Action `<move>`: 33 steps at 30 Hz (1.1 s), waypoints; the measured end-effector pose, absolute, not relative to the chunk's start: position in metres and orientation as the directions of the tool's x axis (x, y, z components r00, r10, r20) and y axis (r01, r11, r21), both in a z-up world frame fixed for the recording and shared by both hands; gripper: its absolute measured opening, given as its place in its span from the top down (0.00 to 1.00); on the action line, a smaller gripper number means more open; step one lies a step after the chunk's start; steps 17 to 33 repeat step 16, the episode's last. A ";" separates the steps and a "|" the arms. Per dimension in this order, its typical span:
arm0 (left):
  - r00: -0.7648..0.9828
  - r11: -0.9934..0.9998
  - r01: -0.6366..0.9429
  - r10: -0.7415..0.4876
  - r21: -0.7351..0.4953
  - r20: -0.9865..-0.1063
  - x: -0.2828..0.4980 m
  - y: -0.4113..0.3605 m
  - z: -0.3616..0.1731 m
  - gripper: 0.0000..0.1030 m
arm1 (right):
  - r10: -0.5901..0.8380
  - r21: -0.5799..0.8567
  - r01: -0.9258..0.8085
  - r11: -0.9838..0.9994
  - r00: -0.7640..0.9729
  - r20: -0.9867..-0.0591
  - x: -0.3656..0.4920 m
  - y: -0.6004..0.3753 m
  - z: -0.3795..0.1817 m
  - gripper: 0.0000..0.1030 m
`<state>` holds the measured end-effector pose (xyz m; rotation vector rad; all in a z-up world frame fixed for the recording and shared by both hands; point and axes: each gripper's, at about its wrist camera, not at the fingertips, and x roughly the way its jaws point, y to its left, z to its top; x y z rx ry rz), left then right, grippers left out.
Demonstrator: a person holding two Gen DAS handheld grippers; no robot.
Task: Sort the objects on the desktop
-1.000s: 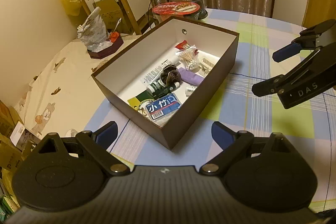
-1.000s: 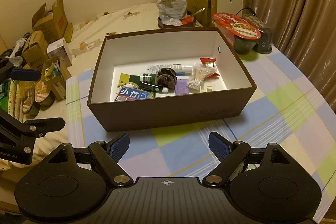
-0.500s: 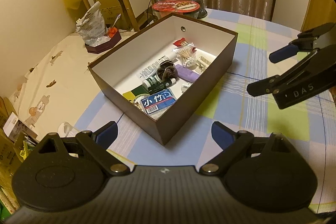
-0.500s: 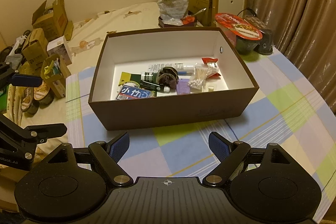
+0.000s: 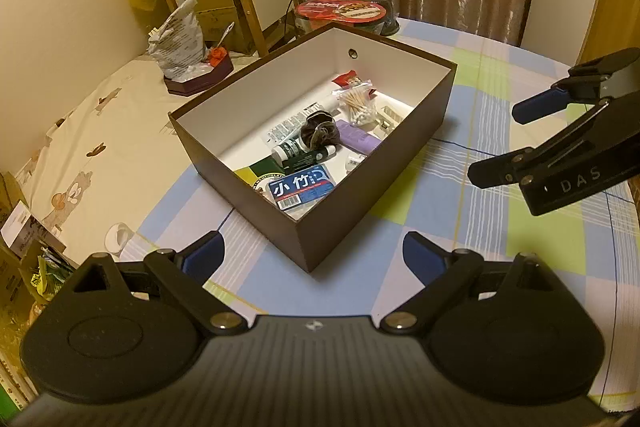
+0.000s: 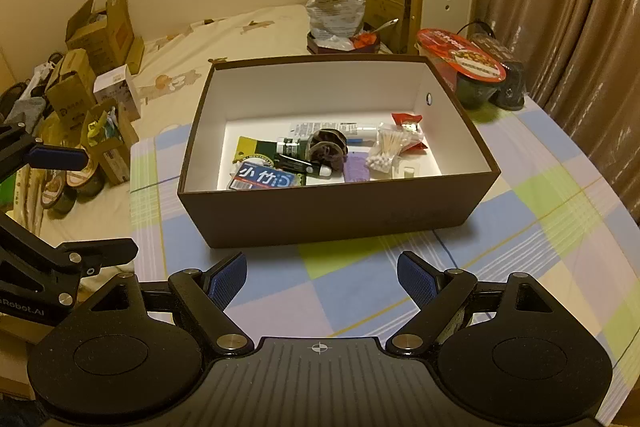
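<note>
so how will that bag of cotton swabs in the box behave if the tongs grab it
The bag of cotton swabs looks like thin clear plastic, so probably light, floppy and a bit slippery. The loose sticks inside may shift, so it could sag from a pinch at one end.

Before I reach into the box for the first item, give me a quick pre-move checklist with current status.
1. Left gripper open and empty: ok.
2. Right gripper open and empty: ok.
3. Box open on top, no lid in the way: ok.
4. Items reachable: blue packet, cotton swabs and dark scrunchie lie loose on the box floor: ok.
5. Clean single grasp: scrunchie rests against the green tube, and things overlap: not ok.
6. Sorting destination: no separate bins or marked spots visible on the tablecloth: cannot tell.
</note>
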<state>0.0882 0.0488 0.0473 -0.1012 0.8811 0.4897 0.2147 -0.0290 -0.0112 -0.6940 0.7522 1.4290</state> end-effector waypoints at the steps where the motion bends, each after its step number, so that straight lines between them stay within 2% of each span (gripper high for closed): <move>1: 0.534 0.885 -0.452 0.370 0.113 -0.760 0.088 0.049 0.047 0.08 | 0.598 0.024 -0.999 0.031 0.000 -0.801 0.214 -0.029 -0.011 0.17; 33: 0.544 0.872 -0.474 0.396 0.118 -0.740 0.088 0.049 0.052 0.08 | 0.602 0.020 -0.999 0.027 0.000 -0.799 0.211 -0.033 -0.010 0.17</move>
